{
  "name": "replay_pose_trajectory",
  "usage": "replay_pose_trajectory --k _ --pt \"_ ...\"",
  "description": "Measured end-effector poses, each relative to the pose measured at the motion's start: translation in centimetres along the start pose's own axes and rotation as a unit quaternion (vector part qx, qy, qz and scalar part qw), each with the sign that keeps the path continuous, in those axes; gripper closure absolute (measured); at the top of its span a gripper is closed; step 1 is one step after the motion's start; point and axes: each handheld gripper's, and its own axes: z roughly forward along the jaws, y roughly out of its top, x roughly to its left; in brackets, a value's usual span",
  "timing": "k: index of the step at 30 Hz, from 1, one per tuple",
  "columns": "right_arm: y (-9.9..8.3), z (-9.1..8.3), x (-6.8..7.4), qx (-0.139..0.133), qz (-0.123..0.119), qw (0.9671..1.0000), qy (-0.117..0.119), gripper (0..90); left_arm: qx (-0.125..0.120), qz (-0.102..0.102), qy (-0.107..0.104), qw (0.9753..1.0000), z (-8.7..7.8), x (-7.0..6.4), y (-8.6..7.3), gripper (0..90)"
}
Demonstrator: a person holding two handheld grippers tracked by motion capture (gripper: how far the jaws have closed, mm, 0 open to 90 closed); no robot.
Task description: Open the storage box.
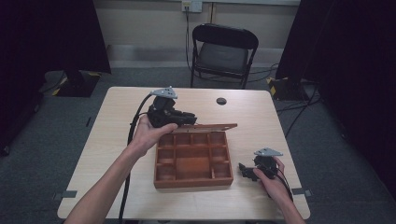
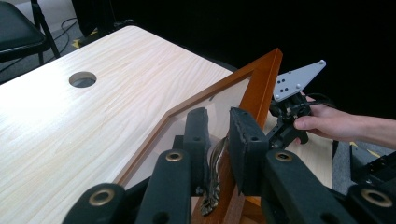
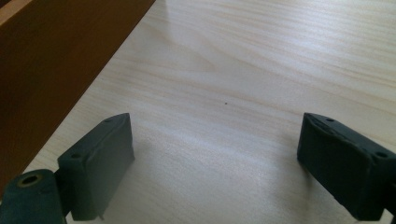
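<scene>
A wooden box with several compartments lies mid-table, its glass-paned lid raised on edge along the far side. My left gripper holds that lid at its left end. In the left gripper view the jaws are closed on the lid's orange frame, with a metal clasp between the pads. My right gripper rests low on the table just right of the box, jaws wide apart with bare tabletop between them. The box's side wall runs along the left of the right gripper view.
A round cable hole sits in the table near its far edge. A black folding chair stands behind the table. Dark curtains hang on both sides, and cables lie on the floor at the right.
</scene>
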Motion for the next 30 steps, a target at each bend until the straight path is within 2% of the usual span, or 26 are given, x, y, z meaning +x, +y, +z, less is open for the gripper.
replay_pose_trajectory --k 10,17,30 --pt "0.0 0.0 0.0 0.0 0.0 1.0 0.0 10.0 -0.003 -0.005 0.01 0.9999 -0.03 0.37 0.33 72.8" --pt "0.0 0.0 0.0 0.0 0.0 1.0 0.0 10.0 -0.008 -0.014 0.008 0.9998 -0.06 0.69 0.41 72.2" --pt "0.0 0.0 0.0 0.0 0.0 1.0 0.0 10.0 -0.019 0.001 0.026 0.9995 -0.12 0.95 0.71 69.4"
